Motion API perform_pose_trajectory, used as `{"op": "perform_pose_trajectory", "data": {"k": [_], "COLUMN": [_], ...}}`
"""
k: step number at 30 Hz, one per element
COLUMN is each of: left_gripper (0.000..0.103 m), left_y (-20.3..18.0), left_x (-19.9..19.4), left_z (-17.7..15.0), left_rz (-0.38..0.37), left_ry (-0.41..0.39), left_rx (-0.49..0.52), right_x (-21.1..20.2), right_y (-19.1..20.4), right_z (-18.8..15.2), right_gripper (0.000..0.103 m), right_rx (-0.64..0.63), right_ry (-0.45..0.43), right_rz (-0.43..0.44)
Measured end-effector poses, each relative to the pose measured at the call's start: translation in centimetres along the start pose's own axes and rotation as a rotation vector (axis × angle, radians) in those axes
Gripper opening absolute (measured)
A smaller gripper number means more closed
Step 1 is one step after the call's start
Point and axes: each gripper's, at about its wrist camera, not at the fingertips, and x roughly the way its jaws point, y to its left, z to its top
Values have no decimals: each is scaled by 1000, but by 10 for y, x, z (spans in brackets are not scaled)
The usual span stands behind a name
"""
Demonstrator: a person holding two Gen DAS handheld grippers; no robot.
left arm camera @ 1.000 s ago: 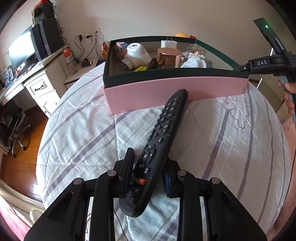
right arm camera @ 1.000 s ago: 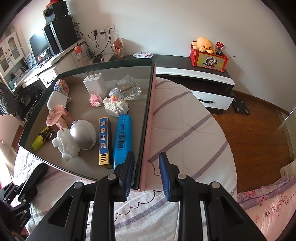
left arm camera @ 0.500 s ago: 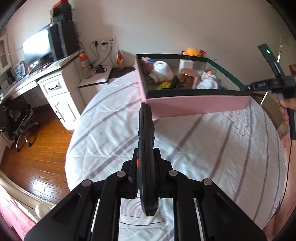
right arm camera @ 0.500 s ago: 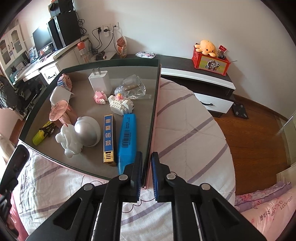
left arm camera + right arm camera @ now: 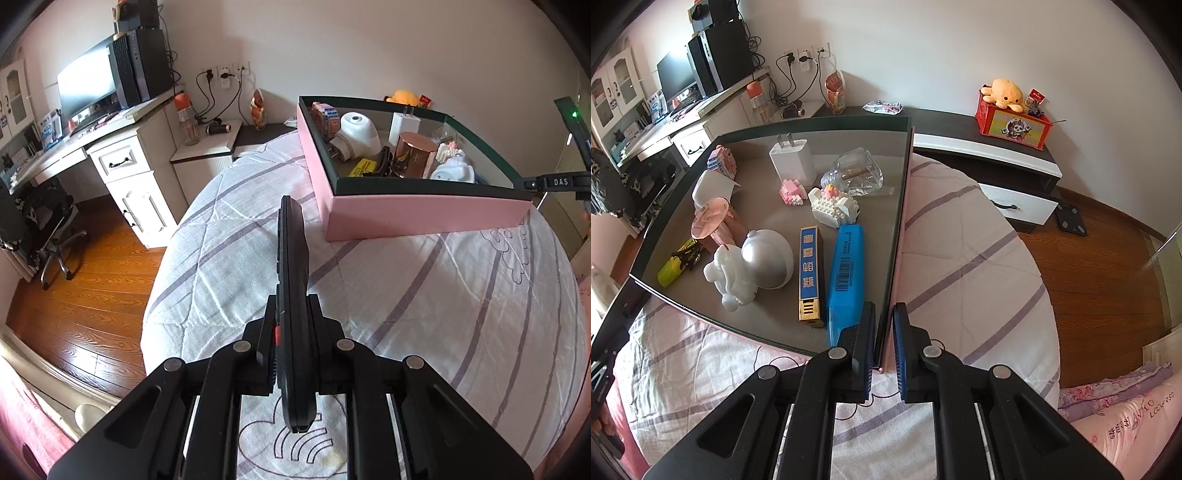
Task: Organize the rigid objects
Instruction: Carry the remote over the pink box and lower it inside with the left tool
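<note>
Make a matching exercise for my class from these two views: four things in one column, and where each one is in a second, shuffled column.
Things:
1. remote control
2. blue case
3. plush octopus
4. white charger plug

Places:
A. on the red box on the cabinet
B. near the pink box's far wall
C. clamped in the left hand-held gripper
D. just inside the box wall pinched by the right hand-held gripper

Pairs: 1-C, 2-D, 3-A, 4-B

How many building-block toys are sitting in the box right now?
3. A pink block figure mid-box, a white block model beside it, and a pastel block figure in the far left corner of the box. Others may be hidden.
</note>
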Motion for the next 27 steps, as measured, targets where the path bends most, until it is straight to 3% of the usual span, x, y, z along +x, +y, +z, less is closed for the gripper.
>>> {"op": "perform_pose_trajectory", "data": {"k": [23, 27], "left_gripper": [13, 13], "left_y": [-17, -38], "left_x": [-34, -34], "left_z": [64, 89], "left_rz": [-38, -100], "left_ry": [-129, -143], "left_rx": [62, 103], "right_x": [1, 1], "right_y": [2, 2], "right_z": [0, 0], "right_gripper": [9, 9], "right_rx": [-12, -14], "right_ry": [3, 3], "right_rz": [-6, -7]}}
